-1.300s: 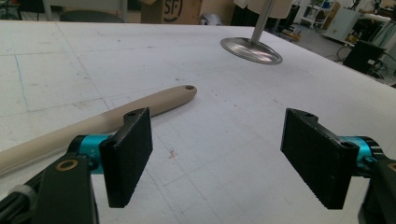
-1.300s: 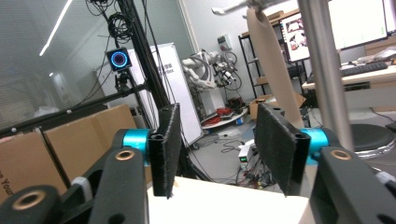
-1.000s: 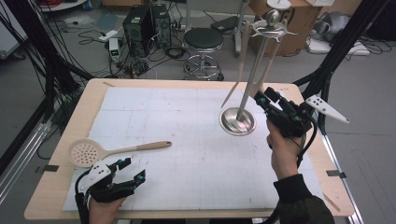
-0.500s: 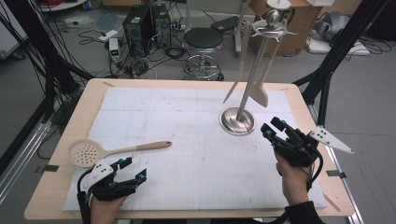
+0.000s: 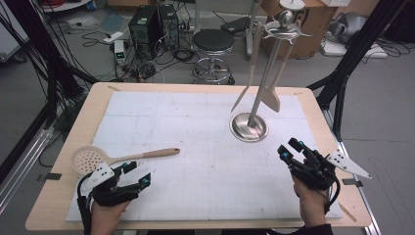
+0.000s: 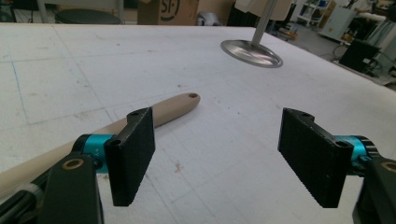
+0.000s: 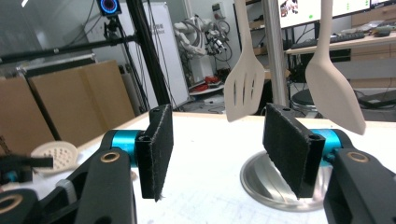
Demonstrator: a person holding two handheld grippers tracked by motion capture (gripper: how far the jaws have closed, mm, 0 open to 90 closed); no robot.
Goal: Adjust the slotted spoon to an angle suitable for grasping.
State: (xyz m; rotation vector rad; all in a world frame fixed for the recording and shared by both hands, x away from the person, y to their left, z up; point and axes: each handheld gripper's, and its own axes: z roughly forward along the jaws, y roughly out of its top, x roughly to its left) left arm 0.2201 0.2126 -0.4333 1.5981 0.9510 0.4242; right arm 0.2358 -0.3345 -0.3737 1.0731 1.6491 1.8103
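The left gripper (image 5: 131,175) rests at the near left of the worktop (image 5: 195,90), its fingers (image 6: 130,154) spread wide with nothing between them; the skimmer spoon (image 5: 117,157) lies flat just beyond it, the perforated round head toward the left edge and the beige handle running right across the white mat (image 5: 195,142); in the left gripper view that handle (image 6: 159,112) passes close behind the left-hand finger, and whether it touches the finger cannot be told; its holed tip points toward the middle of the mat.

The right gripper (image 5: 289,151) sits at the near right, held in a hand (image 5: 311,200) that comes up from the near edge; its fingers (image 7: 156,149) are also spread apart and pinch nothing; it lies well apart from the skimmer spoon.

Just beyond the right gripper, on the far right part of the mat, stands the utensil stand (image 5: 249,126), a round polished base with an upright metal pole; two beige utensils hang from its top; in the right gripper view these are a slotted turner (image 7: 244,88) left of the pole and a solid spatula (image 7: 334,88) right of it, both clear of the base.

On the floor beyond the far edge are a round stool (image 5: 212,41) and a tangle of cables.
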